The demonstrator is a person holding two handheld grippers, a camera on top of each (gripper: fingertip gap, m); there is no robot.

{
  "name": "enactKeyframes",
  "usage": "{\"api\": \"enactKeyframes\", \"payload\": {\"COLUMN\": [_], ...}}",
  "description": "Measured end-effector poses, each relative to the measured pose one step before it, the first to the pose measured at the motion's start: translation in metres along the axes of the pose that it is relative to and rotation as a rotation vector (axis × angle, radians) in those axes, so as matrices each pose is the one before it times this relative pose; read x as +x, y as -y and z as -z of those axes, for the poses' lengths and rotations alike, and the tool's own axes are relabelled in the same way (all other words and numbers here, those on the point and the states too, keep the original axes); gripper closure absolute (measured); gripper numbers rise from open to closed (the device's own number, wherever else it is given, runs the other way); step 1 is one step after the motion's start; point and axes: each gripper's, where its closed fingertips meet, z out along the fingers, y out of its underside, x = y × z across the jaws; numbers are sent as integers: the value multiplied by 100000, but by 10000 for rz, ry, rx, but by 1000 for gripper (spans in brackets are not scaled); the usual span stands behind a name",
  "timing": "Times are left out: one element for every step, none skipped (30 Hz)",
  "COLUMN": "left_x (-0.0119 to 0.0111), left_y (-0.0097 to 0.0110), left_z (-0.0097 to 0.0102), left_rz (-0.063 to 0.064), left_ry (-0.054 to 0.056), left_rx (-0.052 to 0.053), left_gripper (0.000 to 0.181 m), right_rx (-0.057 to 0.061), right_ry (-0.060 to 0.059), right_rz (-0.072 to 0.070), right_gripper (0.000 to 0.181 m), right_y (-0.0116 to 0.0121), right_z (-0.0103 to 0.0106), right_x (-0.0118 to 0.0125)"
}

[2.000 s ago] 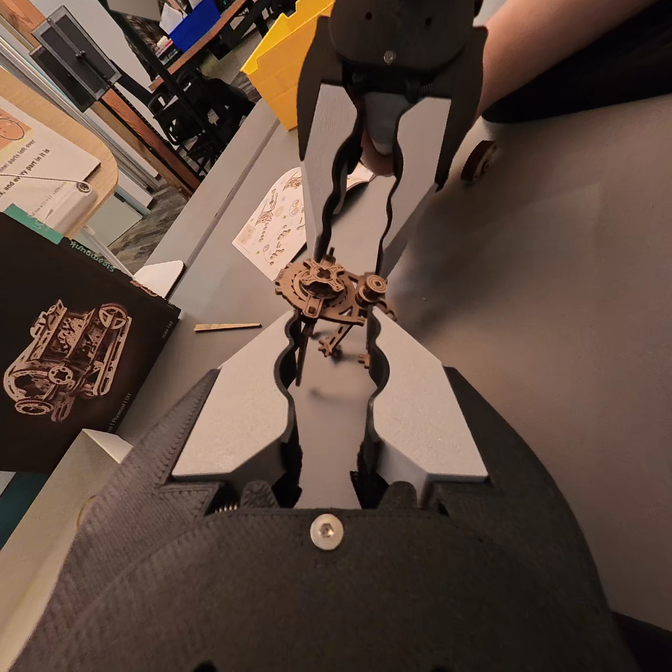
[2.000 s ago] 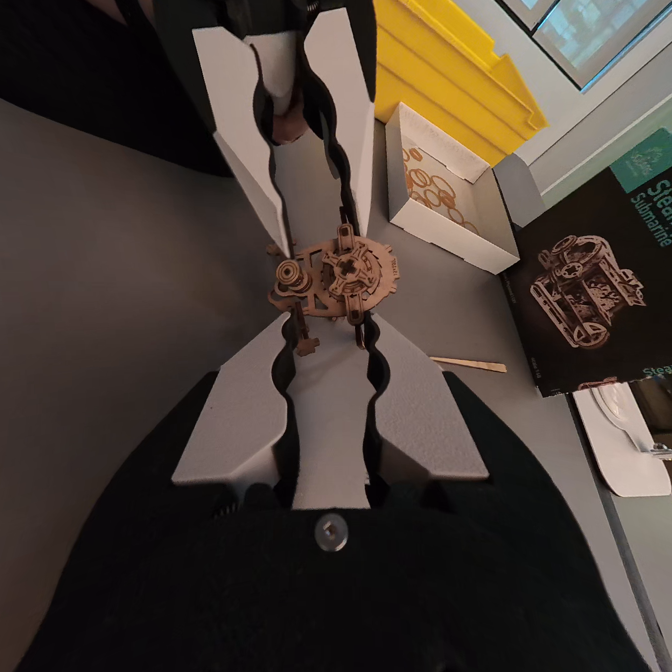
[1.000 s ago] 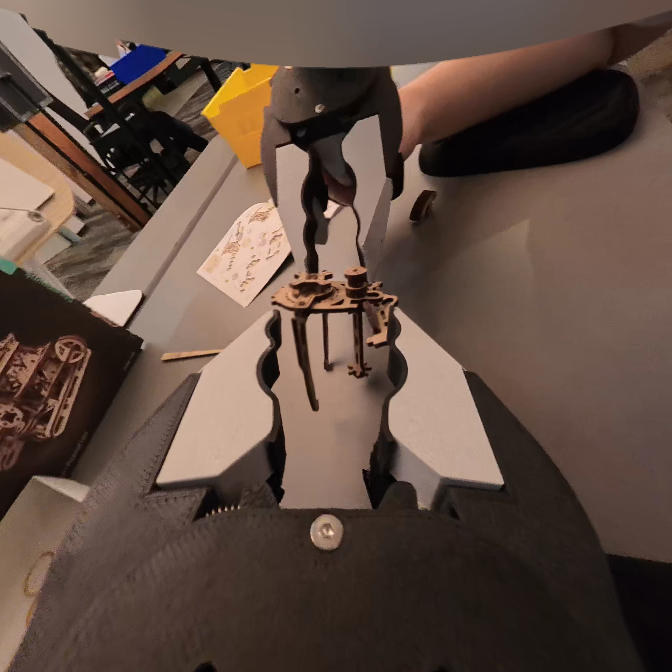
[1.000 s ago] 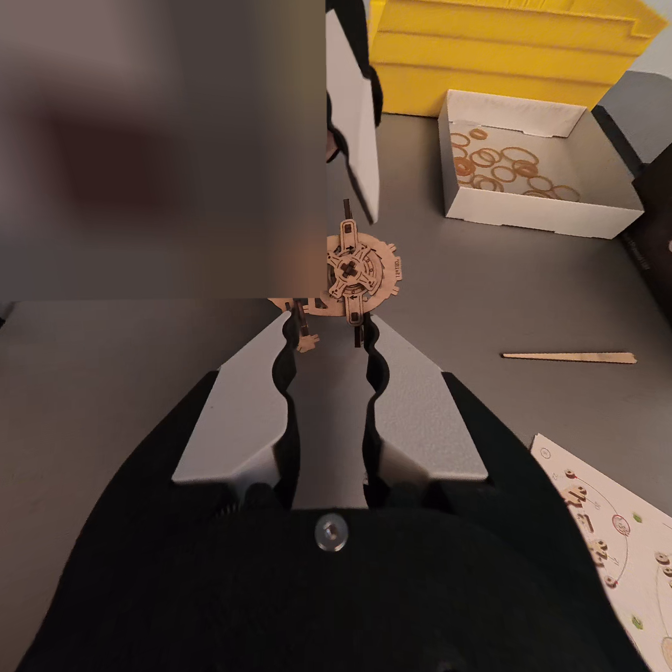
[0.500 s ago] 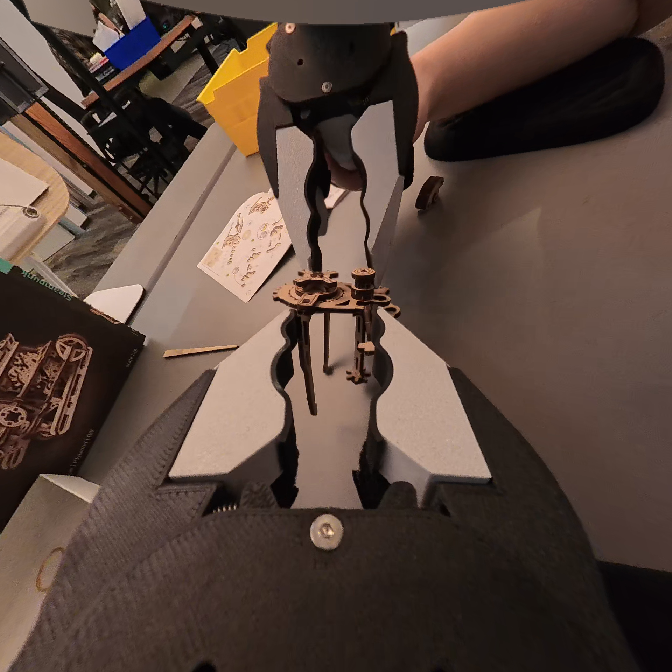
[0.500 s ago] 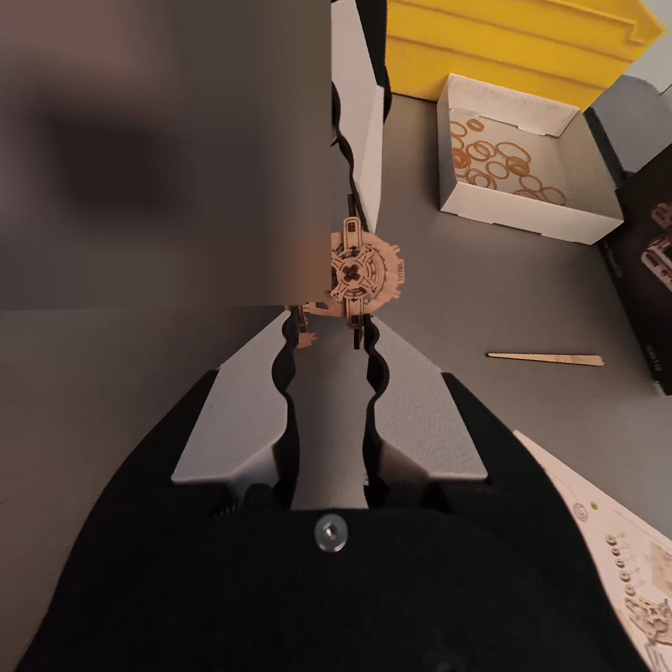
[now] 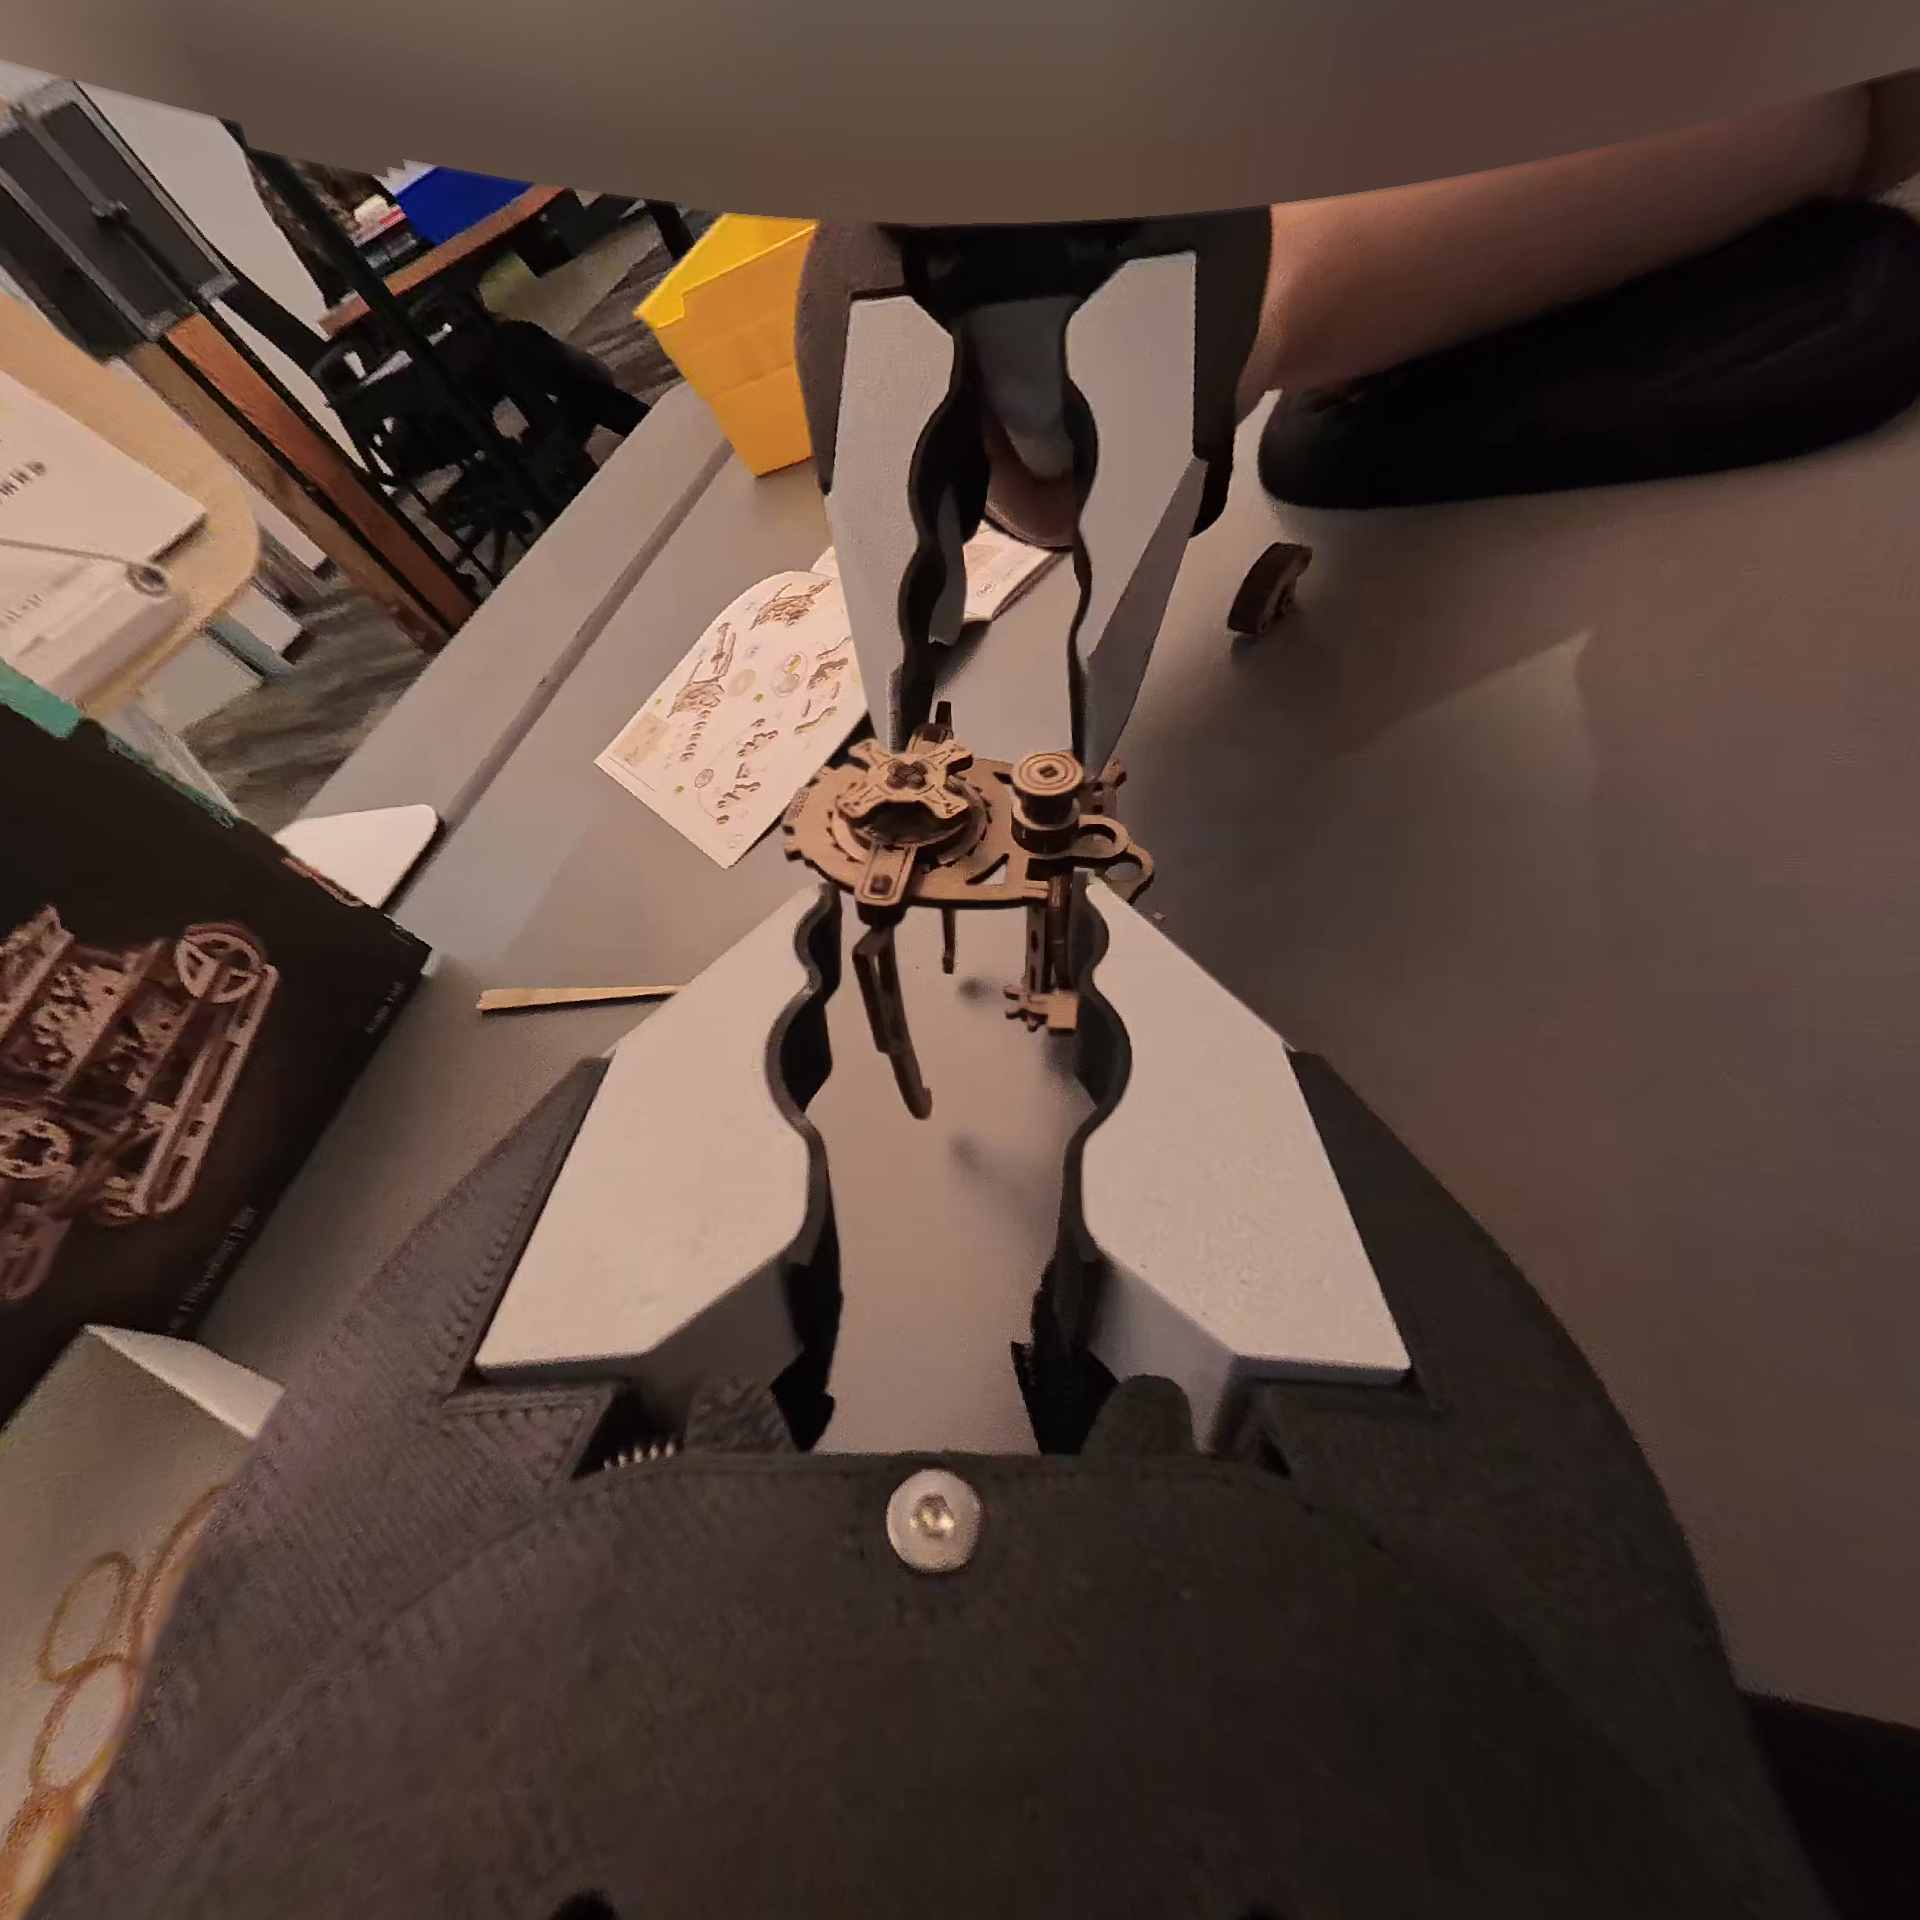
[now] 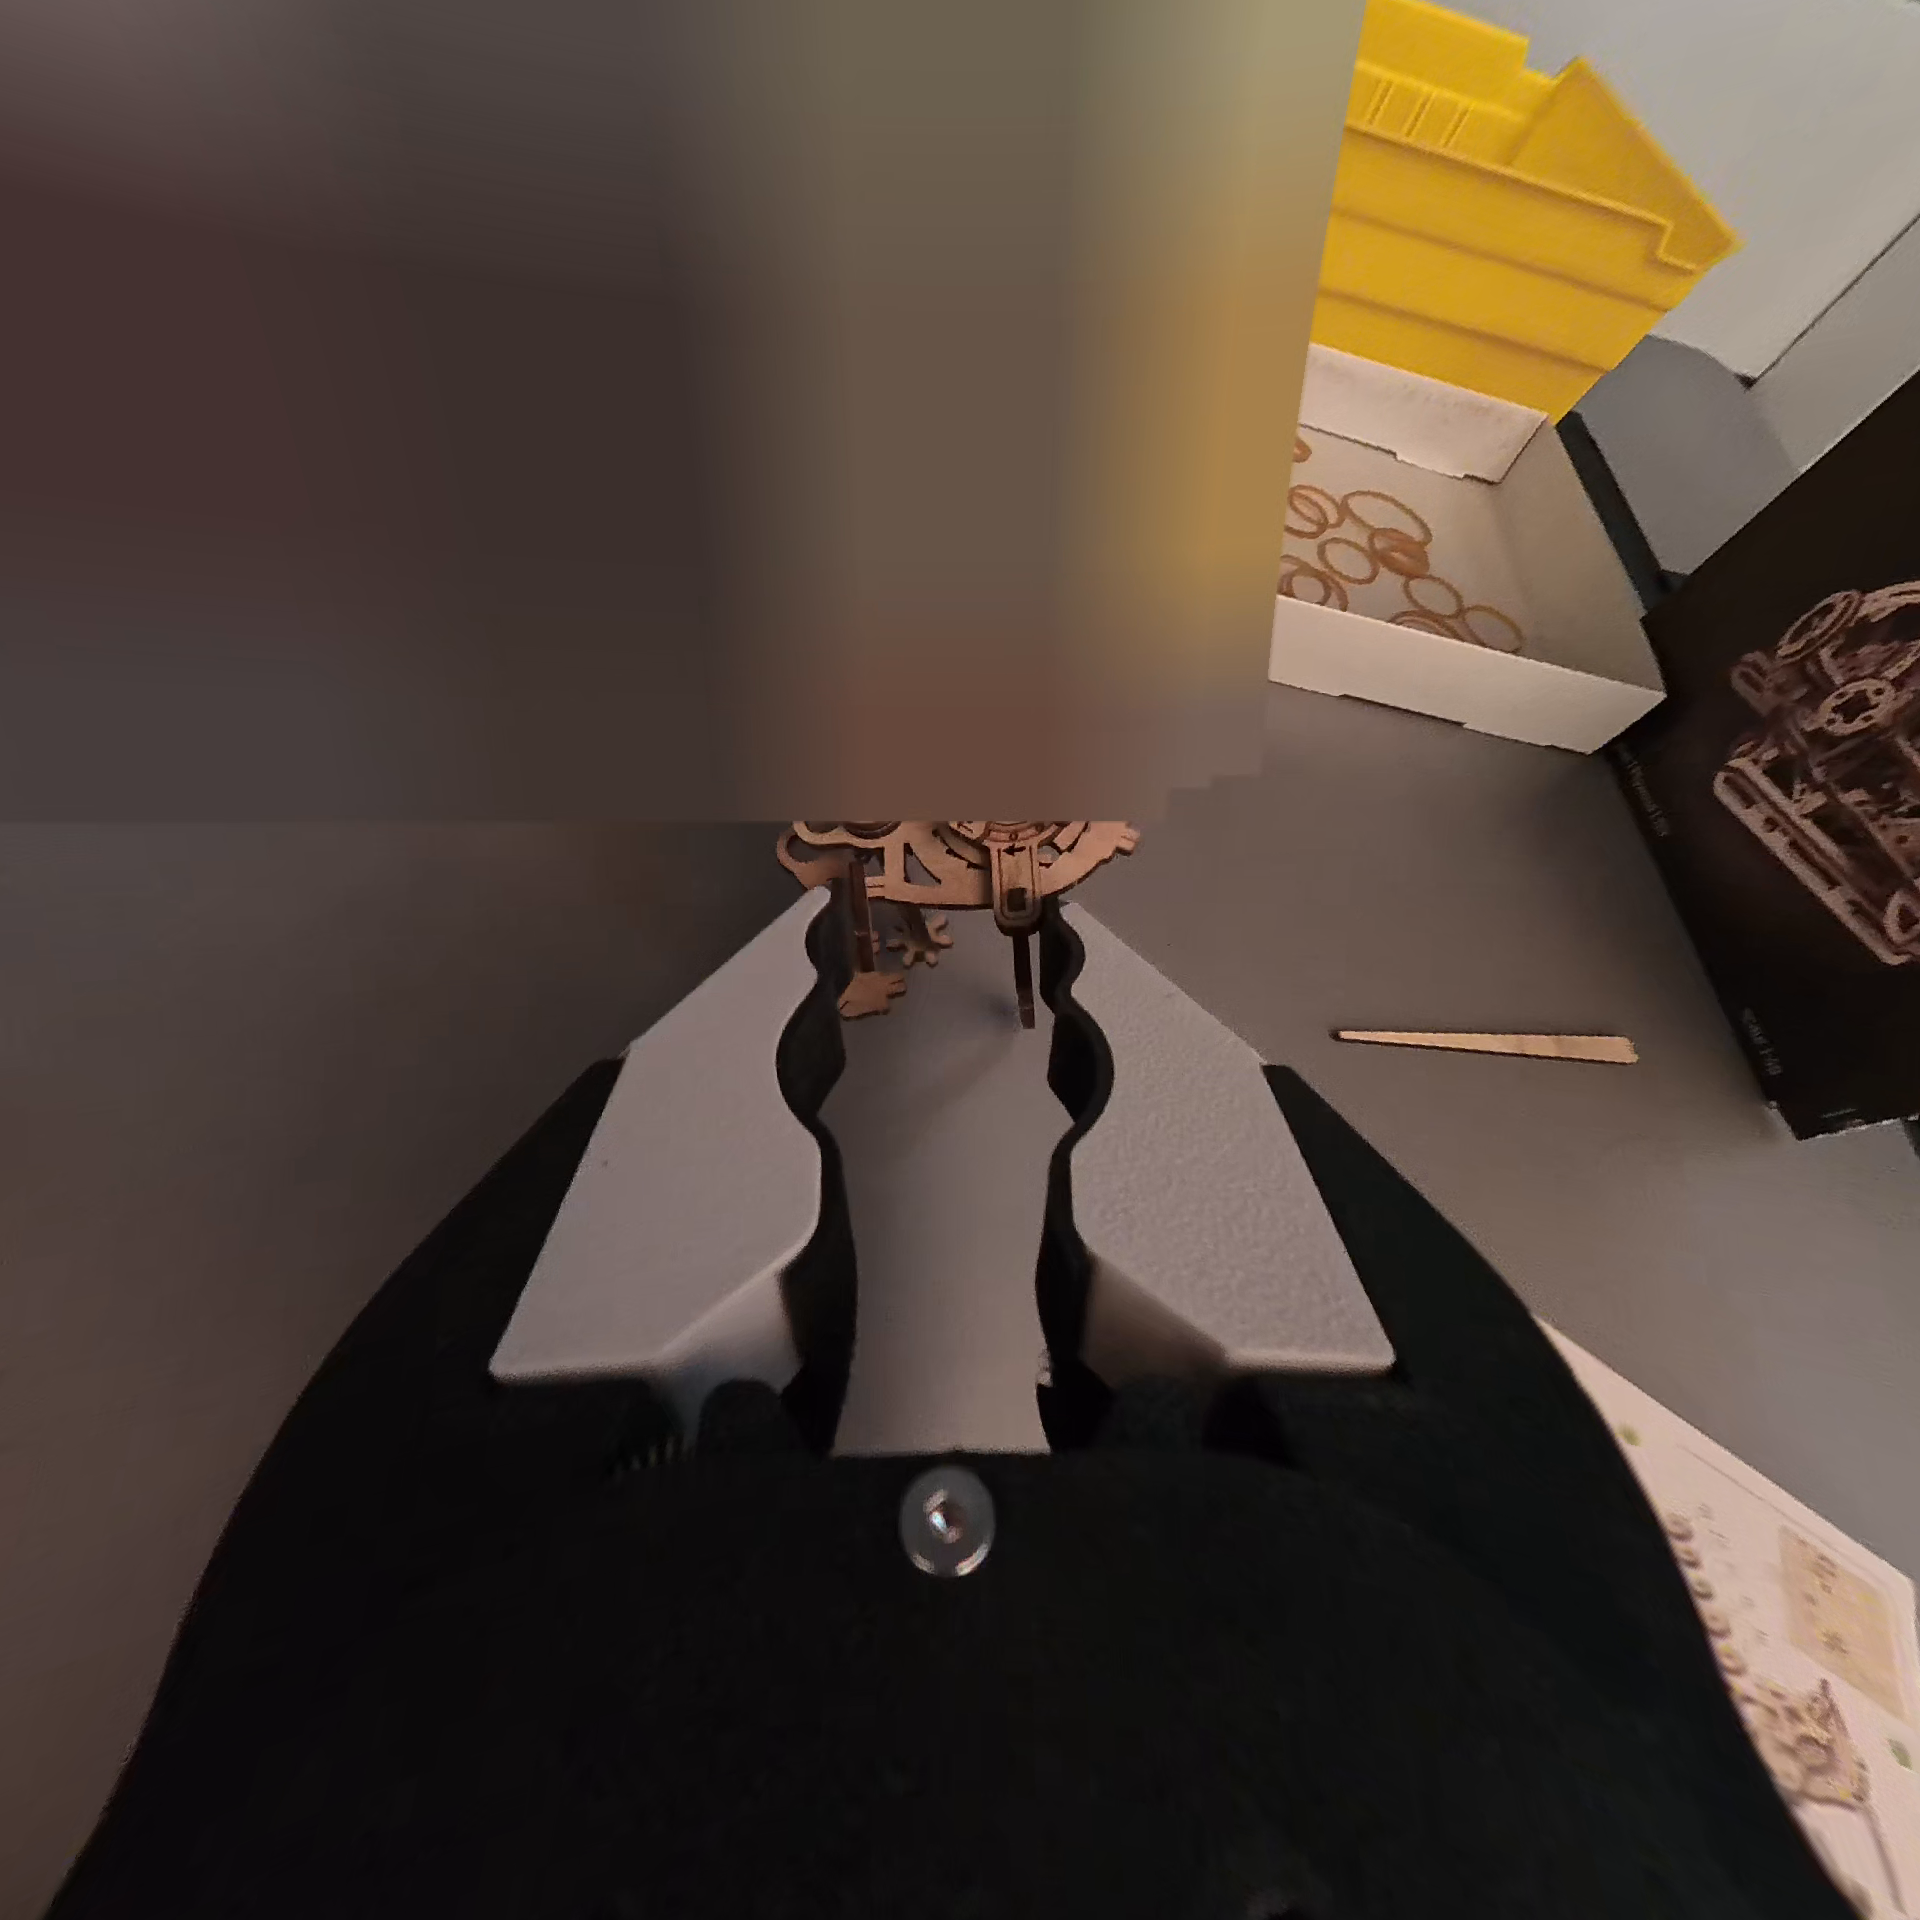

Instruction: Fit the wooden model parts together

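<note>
A brown wooden gear assembly [image 7: 956,831] with thin legs hanging below it is held above the grey table [image 7: 1558,935]. My left gripper [image 7: 961,904] is shut on its near edge. My right gripper [image 7: 992,732] comes from the opposite side, fingers pointing down at the far edge of the plate. In the right wrist view, my right gripper [image 8: 940,914] is shut on the assembly [image 8: 956,868]. A blur patch hides the assembly's upper half and the left gripper there.
A yellow bin [image 8: 1455,239], a white box of rubber bands [image 8: 1455,686] and a black kit box [image 8: 1818,779] stand along one side. A wooden stick [image 8: 1486,1047], an instruction sheet [image 7: 727,748] and a small wooden wheel [image 7: 1262,587] lie on the table. A person's forearm [image 7: 1507,281] rests behind. Less than 4 cm separates the two grippers' tips.
Both grippers keep hold of the assembly. It has tilted, so its top face shows more in the left wrist view and it looks nearly edge-on in the right wrist view.
</note>
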Motion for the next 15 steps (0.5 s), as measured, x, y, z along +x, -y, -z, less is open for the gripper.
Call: {"api": "enactKeyframes", "payload": {"left_x": [47,73,68,17,3,-29,-59,-85,-77,-145,-212,-354,-162,48,53], "left_y": [68,74,87,59,19,49,-26,-37,-51,46,63,224,239,136,27], "left_z": [-4,21,45,47,46,46,14,-24,-44,-22,-8,64,60,30,-22], "left_rz": [-255,-141,31,134,141,137,143,205,287,277,228,179,106,80,50], "left_ry": [95,20,-59,-74,-80,-68,-43,-26,-41,10,65,196,93,-24,-21], "left_rx": [-9,11,35,28,1,19,-30,-11,-24,29,20,123,117,13,-37], "left_gripper": [139,139,139,140,140,141,142,142,142,142,141,140,139,139,139], "right_rx": [-4,21,42,65,50,2,79,51,53,107,52,130,141,35,-15], "right_ry": [113,154,169,146,148,147,128,150,146,114,112,119,210,241,168], "right_rz": [-184,-163,-191,-198,-234,-283,-293,-342,-340,-274,-317,-280,-284,-284,-202], "right_gripper": [147,147,147,147,147,147,147,147,147,147,146,147,147,147,147], "right_y": [-40,-42,-19,13,6,-66,39,-15,-7,77,16,143,138,-26,-93], "right_z": [-13,5,-1,-4,-33,-39,-19,-3,28,48,56,114,95,2,-52], "right_x": [-43,-77,-64,-33,-9,10,59,67,93,105,133,136,-21,-74,-26]}}
